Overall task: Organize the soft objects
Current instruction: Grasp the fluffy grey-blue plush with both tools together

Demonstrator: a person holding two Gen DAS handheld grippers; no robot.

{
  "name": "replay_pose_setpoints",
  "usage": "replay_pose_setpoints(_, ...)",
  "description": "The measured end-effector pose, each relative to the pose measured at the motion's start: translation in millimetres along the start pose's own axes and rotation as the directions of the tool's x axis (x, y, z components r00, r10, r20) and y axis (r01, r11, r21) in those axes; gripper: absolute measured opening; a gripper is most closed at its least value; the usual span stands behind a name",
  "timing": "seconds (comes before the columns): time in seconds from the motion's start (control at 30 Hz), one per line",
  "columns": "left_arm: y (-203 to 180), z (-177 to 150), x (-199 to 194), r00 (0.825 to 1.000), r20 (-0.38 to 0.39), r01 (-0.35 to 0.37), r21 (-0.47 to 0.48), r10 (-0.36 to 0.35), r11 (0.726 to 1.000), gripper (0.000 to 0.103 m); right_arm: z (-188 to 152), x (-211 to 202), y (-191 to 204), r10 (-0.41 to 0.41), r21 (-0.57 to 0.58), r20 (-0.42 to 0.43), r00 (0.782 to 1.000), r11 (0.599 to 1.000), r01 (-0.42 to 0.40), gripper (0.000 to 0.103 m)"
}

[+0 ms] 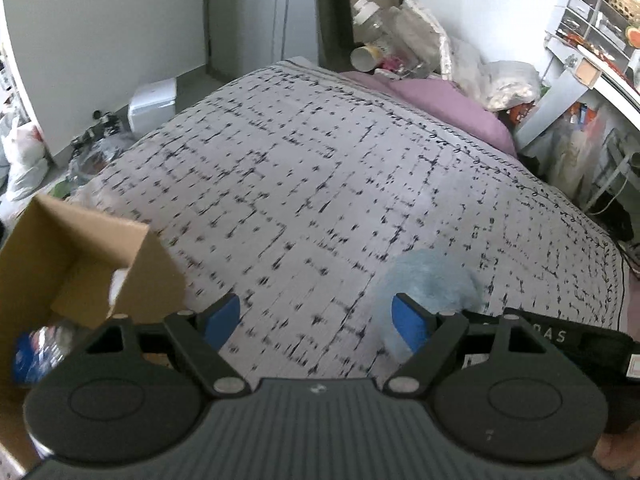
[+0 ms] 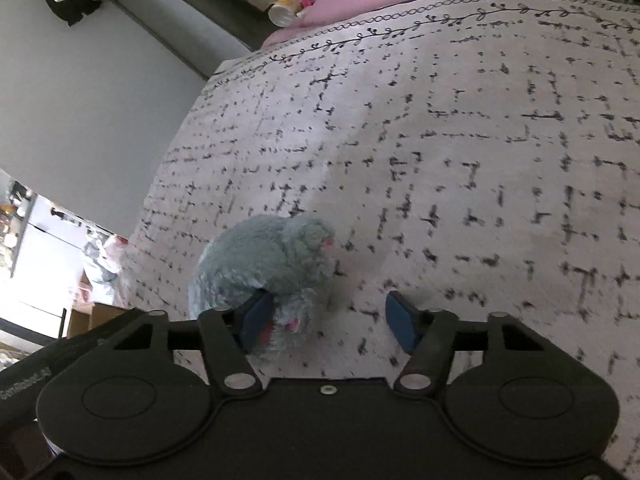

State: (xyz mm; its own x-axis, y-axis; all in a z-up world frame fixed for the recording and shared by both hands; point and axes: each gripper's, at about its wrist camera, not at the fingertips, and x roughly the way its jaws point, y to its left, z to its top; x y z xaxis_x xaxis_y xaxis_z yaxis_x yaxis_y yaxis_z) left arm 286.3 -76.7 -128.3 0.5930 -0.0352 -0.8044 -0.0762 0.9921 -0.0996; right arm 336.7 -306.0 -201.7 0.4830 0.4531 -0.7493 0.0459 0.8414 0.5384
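Your right gripper (image 2: pixel 326 316), jaws spread and pinching nothing, has the blue plush toy (image 2: pixel 264 264) at lower left, apparently touching its left pad, while your left gripper (image 1: pixel 318 318), also spread, sees it blurred at lower right on the bedspread (image 2: pixel 460 140).

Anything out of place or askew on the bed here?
Mildly. The blue plush toy lies alone on the patterned bedspread, outside the cardboard box. The right gripper sits off-centre on it: only its left finger touches, and the other pad is clear.
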Motion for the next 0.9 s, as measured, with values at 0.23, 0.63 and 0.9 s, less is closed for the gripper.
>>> replay_pose_setpoints(0.23,-6.5,7.2,20.2,0.998,0.024,0.05,0.007,-0.051,0.999,0.081,8.7,14.4,-4.6,0.092,0.053,0.002,0.996,0.994,-0.092,0.035)
replay_pose_setpoints(0.63,-11.3,11.5,45.9,0.991,0.015,0.135,-0.059,-0.134,0.989,0.073,15.5,26.6,-7.8,0.18,0.082,0.001,0.984,0.98,-0.179,0.023)
replay_pose_setpoints(0.9,-8.8,7.5,69.5,0.979,-0.034,0.191,-0.16,-0.199,0.968,0.047,14.8,27.0,-8.2,0.197,0.064,0.007,0.98,0.978,-0.197,0.021)
